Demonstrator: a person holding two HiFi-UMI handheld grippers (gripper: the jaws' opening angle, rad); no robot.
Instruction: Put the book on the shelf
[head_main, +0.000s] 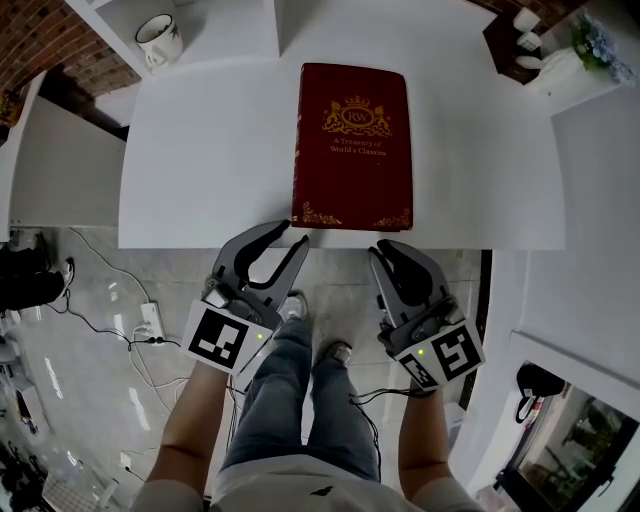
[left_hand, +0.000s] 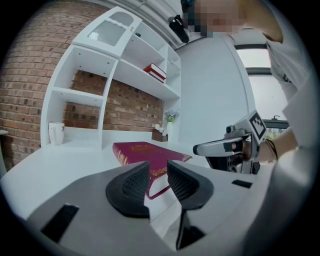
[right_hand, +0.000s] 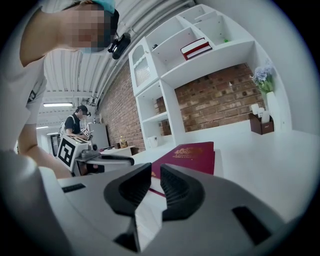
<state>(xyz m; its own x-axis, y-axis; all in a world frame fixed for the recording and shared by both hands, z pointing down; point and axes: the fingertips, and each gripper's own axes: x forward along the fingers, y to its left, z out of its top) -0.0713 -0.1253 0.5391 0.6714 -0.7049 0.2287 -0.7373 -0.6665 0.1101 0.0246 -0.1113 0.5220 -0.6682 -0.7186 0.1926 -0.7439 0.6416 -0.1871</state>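
Observation:
A dark red hardcover book (head_main: 352, 150) with gold print lies flat on the white table (head_main: 200, 150), its near edge at the table's front edge. My left gripper (head_main: 290, 235) hovers just before the book's near left corner, jaws apart with nothing between them. My right gripper (head_main: 385, 250) sits off the near right corner, its jaws a narrow gap apart and empty. The left gripper view shows its own jaws (left_hand: 159, 177) with the book (left_hand: 145, 150) beyond them. In the right gripper view, the jaws (right_hand: 156, 182) point at the book (right_hand: 192, 152). The white shelf unit (left_hand: 130, 75) rises behind the table.
A white mug (head_main: 158, 40) stands in a low shelf compartment at the back left. Two books (right_hand: 196, 48) lie on an upper shelf. A brown box (right_hand: 261, 125) and a vase of flowers (right_hand: 265, 85) stand at the back right. Another person (right_hand: 75, 122) stands in the background.

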